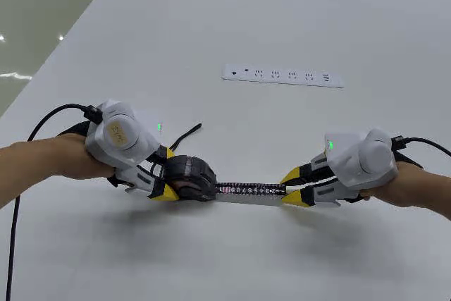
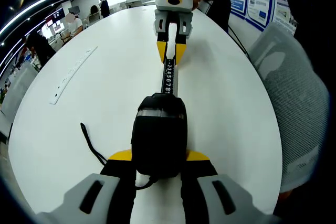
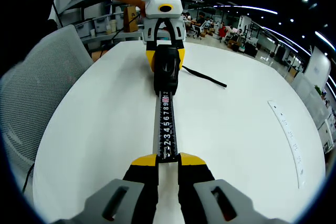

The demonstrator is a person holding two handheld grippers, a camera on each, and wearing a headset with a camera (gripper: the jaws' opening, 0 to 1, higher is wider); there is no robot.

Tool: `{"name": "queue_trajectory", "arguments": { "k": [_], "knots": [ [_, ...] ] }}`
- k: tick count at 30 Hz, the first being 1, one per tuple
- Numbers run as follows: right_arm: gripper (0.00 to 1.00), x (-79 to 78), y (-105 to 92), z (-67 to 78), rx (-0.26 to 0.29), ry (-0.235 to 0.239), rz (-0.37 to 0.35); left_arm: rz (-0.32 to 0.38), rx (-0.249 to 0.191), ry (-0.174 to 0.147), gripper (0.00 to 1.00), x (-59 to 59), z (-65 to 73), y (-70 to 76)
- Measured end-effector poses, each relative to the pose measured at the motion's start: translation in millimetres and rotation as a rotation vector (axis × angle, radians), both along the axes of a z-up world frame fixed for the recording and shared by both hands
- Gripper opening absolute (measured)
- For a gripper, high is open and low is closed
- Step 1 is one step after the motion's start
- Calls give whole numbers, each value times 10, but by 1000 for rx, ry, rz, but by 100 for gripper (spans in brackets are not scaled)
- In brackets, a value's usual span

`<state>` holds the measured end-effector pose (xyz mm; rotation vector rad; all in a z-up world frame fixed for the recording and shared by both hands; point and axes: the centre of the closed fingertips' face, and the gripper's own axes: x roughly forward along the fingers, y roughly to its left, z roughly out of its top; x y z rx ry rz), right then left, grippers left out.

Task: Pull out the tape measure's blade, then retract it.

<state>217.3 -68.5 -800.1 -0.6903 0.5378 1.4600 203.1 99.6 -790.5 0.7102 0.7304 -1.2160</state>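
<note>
Left tool (image 1: 163,174) sits closest to me, low on the white tabletop (image 1: 211,26), jaws closed around the flanks of the black rubber-clad tape measure case (image 1: 189,177). Case is on or just above the surface; cannot tell which. Thin black wrist strap (image 1: 184,134) trails off behind it, slack.

Right tool (image 1: 290,187) opposite, jaws pinched narrow on the free end of the dark, pale-numbered metal blade (image 1: 250,189). Blade runs straight between the two tools, a short length out, numerals up. Hook hidden between the yellow tips.

Handling, my read: case is compact and probably dense, and its rubber skin should grip well. Flanks are the right place, clear of the blade mouth. Blade is thin, stiff while straight, likely to buckle if twisted, and spring-loaded, so it will snap home if the tip slips. Best hold: the very end.

Stage: pull looks partly made; retract not yet done.

White power strip (image 1: 283,75) lies well apart, farther up the tabletop.
</note>
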Motion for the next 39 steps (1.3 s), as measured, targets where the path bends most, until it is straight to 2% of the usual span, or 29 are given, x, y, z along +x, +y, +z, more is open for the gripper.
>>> {"name": "queue_trajectory", "arguments": {
  "k": [39],
  "knots": [
    [12,18,-57,-53,-6,11,-27,3,2,0,27,-24,24,-35]
  ]
}}
